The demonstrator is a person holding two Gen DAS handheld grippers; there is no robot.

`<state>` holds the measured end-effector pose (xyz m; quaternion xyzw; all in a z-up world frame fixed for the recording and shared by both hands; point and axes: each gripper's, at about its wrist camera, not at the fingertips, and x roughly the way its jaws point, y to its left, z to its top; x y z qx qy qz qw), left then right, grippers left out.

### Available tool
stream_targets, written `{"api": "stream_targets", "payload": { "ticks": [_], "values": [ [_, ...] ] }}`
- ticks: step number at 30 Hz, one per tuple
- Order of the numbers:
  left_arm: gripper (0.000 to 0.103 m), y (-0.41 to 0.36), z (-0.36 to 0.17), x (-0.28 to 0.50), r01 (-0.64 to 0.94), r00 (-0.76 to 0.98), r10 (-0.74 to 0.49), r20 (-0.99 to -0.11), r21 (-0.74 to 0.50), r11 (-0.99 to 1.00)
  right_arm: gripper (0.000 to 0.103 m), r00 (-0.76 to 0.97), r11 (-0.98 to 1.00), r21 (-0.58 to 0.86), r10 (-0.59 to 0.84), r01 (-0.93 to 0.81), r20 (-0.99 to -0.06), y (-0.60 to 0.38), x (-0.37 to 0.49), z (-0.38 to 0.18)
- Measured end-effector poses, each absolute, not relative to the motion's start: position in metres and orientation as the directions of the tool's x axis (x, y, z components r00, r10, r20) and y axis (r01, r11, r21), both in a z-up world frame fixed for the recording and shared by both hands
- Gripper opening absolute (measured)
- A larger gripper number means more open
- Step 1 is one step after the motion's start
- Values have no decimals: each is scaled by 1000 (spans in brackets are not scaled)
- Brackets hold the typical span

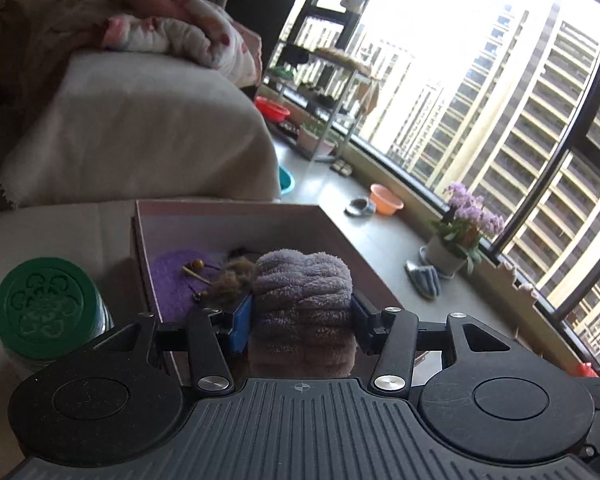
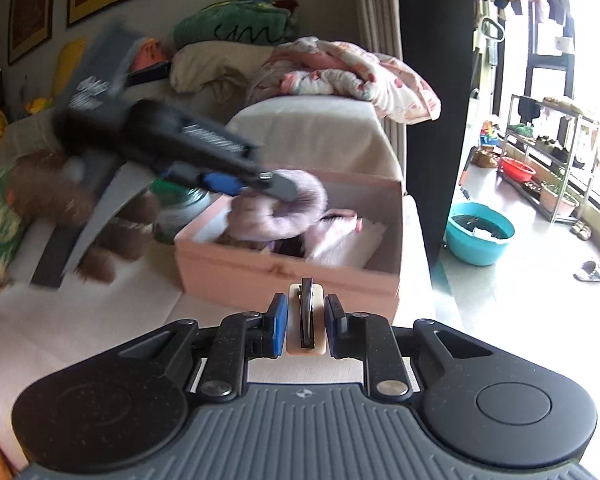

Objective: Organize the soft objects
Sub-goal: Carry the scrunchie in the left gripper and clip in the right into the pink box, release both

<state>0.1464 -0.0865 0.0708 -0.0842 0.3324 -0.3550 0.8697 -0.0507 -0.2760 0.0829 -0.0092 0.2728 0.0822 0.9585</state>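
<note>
My left gripper is shut on a fluffy purple scrunchie and holds it above the open pink box. In the right wrist view the same scrunchie hangs as a ring from the blurred left gripper over the pink box. The box holds a purple cloth, a brown furry hair tie and pink and white fabric. My right gripper is shut on a beige hair clip with a black metal clasp, held in front of the box.
A green-lidded jar stands left of the box; it also shows in the right wrist view. A brown plush toy lies at the left. A crumpled floral blanket lies on the sofa arm. A teal basin is on the floor.
</note>
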Motion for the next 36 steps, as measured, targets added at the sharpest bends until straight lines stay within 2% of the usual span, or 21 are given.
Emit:
{"api": "stream_targets", "payload": {
  "ticks": [5,10,14,15,17,19,21,25,27,29,31,36],
  "values": [
    [55,-77,86,136,623,514,-753,-410,-426,657,20,868,993,20,112,-117,-484,-275,-24,101],
    [55,-64,86,140,585,514,-811,-280,-577,570,20,875,996,7,86,-94,-476,-275,-17,108],
    [55,-59,77,164,513,452,-851,-267,-703,493,20,868,994,-42,69,-103,-492,-272,-22,100],
    [55,-62,74,167,494,454,-841,-296,-702,513,20,865,994,-42,69,-104,-496,-273,-23,98],
    [55,-75,76,164,522,504,-761,-408,-559,645,20,861,994,-36,68,-100,-503,-276,-24,96],
    [55,-94,76,148,630,539,-700,-468,-327,704,20,858,995,-30,64,-92,-510,-280,-24,93],
    [55,-112,67,134,688,549,-654,-521,-163,707,20,854,996,-31,53,-81,-517,-284,-23,90],
    [58,-131,42,128,710,517,-573,-635,-55,702,20,842,998,-34,25,-51,-539,-290,-19,87],
    [59,-133,35,130,701,530,-530,-662,-10,713,20,840,998,-35,19,-46,-542,-291,-18,87],
    [59,-129,40,131,681,554,-508,-660,7,732,20,841,998,-37,16,-43,-541,-292,-17,89],
    [57,-120,52,131,684,563,-556,-612,-33,729,20,844,998,-41,10,-38,-537,-293,-16,91],
    [57,-90,88,136,680,493,-734,-467,-320,660,20,849,999,-43,1,-28,-529,-294,-13,94]
  ]
}}
